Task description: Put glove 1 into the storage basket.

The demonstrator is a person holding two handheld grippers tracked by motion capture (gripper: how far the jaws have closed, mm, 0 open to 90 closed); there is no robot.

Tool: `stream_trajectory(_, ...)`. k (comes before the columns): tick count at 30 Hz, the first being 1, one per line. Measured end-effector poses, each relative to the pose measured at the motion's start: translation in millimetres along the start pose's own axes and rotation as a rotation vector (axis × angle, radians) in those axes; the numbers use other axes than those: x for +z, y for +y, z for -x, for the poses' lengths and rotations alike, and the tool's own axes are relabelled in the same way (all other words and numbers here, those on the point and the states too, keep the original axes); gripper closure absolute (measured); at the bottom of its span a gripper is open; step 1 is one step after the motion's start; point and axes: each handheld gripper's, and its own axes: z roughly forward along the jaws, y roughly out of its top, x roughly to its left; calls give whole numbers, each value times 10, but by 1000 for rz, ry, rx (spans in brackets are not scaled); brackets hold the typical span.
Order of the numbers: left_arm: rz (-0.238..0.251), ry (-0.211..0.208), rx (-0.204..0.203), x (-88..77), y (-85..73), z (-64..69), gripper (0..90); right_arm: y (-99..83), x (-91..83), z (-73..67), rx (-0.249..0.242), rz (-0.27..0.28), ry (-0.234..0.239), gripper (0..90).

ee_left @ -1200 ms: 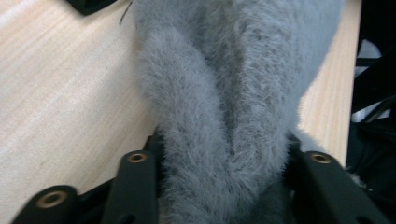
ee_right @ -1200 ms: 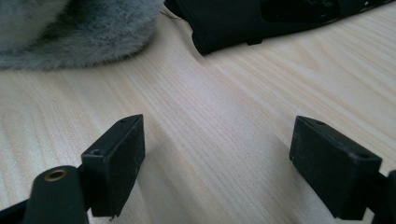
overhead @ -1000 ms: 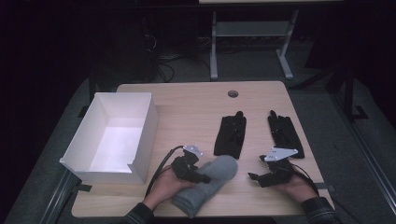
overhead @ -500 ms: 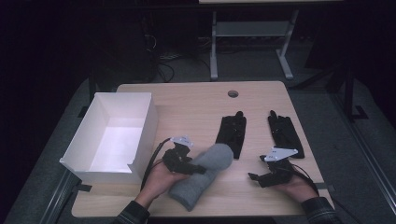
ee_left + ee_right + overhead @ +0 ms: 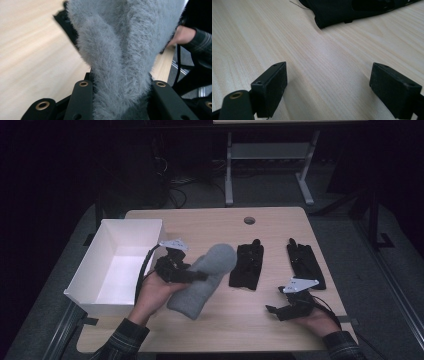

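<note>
A: So, the left hand-held gripper (image 5: pixel 192 275) squeezes the fuzzy grey sock (image 5: pixel 207 277), lifted beside the white box (image 5: pixel 105 270).

B: Hold tight, carry it slowly. The right hand-held gripper (image 5: pixel 280 310) rests open on the counter (image 5: pixel 210 225).

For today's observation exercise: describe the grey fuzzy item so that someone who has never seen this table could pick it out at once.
On the light wooden table, look just right of the open white rectangular box. There the left tool is shut on a long fuzzy grey fabric item. It is pale and furry, unlike the two flat black gloves to its right.
</note>
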Motion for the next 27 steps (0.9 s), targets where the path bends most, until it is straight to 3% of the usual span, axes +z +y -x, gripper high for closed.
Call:
stream_trajectory(8,35,33,1,-302,240,-99,671,-1,2,4,-4,1,0,142)
stream_trajectory(15,65,63,-4,-585,348,-215,671,-1,2,4,-5,0,-1,142)
stream_trajectory(27,126,138,-48,-1095,391,-416,671,-1,2,4,-3,0,-1,141)
